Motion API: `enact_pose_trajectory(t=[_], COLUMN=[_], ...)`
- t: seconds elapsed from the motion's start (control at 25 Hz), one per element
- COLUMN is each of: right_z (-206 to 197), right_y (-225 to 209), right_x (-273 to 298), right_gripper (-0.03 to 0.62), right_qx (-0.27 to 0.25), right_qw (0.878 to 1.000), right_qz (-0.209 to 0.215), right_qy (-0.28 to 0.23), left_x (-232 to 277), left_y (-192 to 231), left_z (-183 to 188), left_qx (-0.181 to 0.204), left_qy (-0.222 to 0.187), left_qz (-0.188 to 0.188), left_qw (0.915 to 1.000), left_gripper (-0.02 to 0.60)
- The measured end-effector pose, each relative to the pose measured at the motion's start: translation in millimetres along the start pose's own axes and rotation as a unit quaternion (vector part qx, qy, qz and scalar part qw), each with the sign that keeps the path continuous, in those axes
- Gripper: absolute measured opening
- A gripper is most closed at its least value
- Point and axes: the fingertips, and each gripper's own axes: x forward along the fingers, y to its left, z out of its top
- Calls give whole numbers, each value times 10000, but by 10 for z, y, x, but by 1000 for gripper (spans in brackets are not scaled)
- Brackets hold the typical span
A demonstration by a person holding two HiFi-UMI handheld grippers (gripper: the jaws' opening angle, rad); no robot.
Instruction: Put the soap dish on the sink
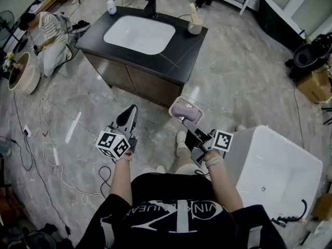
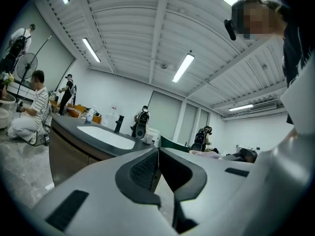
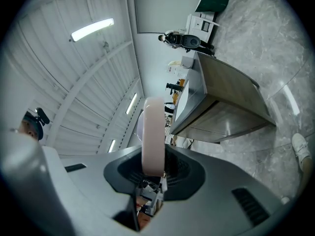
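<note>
Soap dish [image 1: 185, 109]: it is in the air in front of us, above the floor and well short of the sink [image 1: 139, 34], held at its near edge by the right gripper [image 1: 182, 119].
Right jaws: they are clamped on the dish's pale pink rim, which stands edge-on between the pads in the right gripper view.
Left jaws: the left gripper [image 1: 132, 109] has its jaws together with nothing between them, and it hangs beside the dish without touching it.
Handling: we judge the dish light and stiff, probably plastic, with a smooth, rounded rim that could slide in the pads.
Hold: one edge carries the whole dish, so its far end may droop. We would keep it level and keep the grip on the rim, not the wall.
Fragility: it looks sturdy enough for a gentle set-down, though the desk [image 1: 179, 56] is hard and glossy.
Dish contents: a lilac inner surface fills the tray. We cannot tell whether that is an insert or a bar of soap.
Sink contents: the white bowl looks empty.
Cup [image 1: 195, 26]: it stands at the desk's back right corner with a pale upright item in it, too small to name.
Pump bottle [image 1: 110, 5]: it stands at the back left corner, near the black tap [image 1: 151, 5].
Free room: we see bare desk to the right of the bowl, in front of the cup.
</note>
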Motion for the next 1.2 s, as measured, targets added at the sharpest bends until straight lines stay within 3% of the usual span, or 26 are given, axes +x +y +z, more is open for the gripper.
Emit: enact_pose_trajectory(t=[0.52, 1.2], right_z=[929, 1709], right_y=[-473, -1030], right_x=[537, 952], right_gripper=[92, 92], right_qx=[72, 180], right_qw=[9977, 9925], right_qz=[51, -18], right_qy=[675, 1210], left_x=[1098, 2011], left_y=[276, 448], left_z=[31, -57], left_qx=[-117, -241], left_qy=[90, 306], left_qz=[216, 480], left_qw=[9997, 9981], left_gripper=[21, 21])
